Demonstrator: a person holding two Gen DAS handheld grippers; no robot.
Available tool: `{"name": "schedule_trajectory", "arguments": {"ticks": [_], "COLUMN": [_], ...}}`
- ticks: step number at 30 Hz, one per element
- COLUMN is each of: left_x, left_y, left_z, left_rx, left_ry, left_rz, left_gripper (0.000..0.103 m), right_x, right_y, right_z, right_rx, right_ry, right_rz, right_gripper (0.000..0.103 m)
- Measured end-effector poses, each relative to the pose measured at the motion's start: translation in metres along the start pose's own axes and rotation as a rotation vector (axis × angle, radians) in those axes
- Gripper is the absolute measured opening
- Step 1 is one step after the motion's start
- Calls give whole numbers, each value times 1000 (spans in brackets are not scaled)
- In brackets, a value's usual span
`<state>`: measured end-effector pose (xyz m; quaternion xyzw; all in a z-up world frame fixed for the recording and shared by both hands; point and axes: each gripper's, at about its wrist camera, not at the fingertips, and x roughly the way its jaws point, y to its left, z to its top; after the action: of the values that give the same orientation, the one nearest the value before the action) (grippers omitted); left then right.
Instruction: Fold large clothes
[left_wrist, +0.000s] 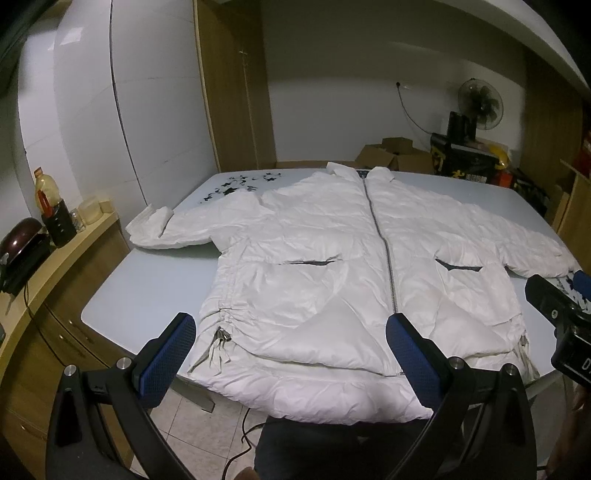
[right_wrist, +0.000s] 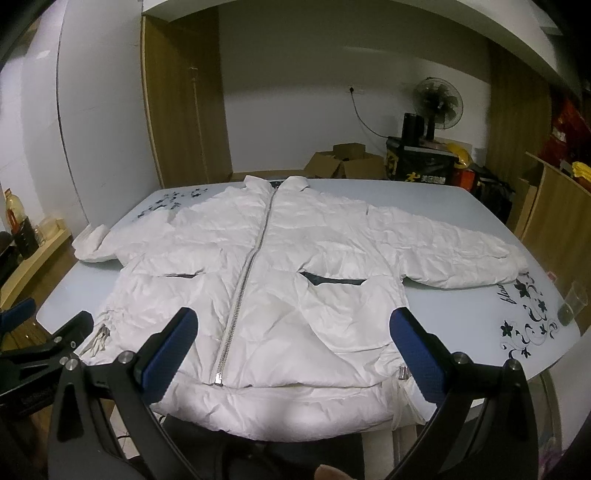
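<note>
a white padded zip-front jacket (left_wrist: 332, 266) lay spread flat, front side up, on a pale blue glass-topped table (left_wrist: 147, 288) with black floral prints at two corners. its silver metal zipper (right_wrist: 251, 273) was closed from collar to hem, the collar pointed toward the far wall, and both sleeves stretched outward to either side. the left sleeve's cuff (left_wrist: 147, 229) was folded back near the table's left edge; the right sleeve (right_wrist: 461, 258) reached almost to the flower decal (right_wrist: 524, 317) on the right. the puffy hem (right_wrist: 288, 410) hung slightly over the near edge of the table, in front of the person's dark-trousered legs.

the left gripper (left_wrist: 291, 354), black-armed with blue textured pads (left_wrist: 168, 358), hovered above the hem with its fingers spread wide and nothing between them. the right gripper (right_wrist: 291, 350) matched it, held above the lower right half of the jacket, its fingers likewise wide apart and holding nothing. each tool appeared at the edge of the other's view.

a clear drinking glass (right_wrist: 572, 302) stood at the table's right edge, well apart from the jacket. a bottle with an orange label (left_wrist: 46, 192) and jars sat on a wooden side counter (left_wrist: 55, 258) to the left. open cardboard boxes (right_wrist: 343, 162), a black and yellow case (right_wrist: 421, 166) and a dark standing fan (right_wrist: 437, 103) stood beyond the table by the back wall.
</note>
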<state>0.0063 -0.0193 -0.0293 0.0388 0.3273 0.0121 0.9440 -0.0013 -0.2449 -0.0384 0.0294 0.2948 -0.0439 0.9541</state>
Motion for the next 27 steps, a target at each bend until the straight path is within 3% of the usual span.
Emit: {"name": "schedule_trajectory", "arguments": {"ticks": [27], "left_x": [6], "left_y": [3], "left_z": [-2], "left_rx": [-5], "left_ry": [20], "left_rz": [17], "left_gripper": [103], "right_x": [1], "right_y": [4], "right_z": [-3], "right_rx": [-19], "right_ry": [14], "right_rz": [-3], "right_gripper": [103]}}
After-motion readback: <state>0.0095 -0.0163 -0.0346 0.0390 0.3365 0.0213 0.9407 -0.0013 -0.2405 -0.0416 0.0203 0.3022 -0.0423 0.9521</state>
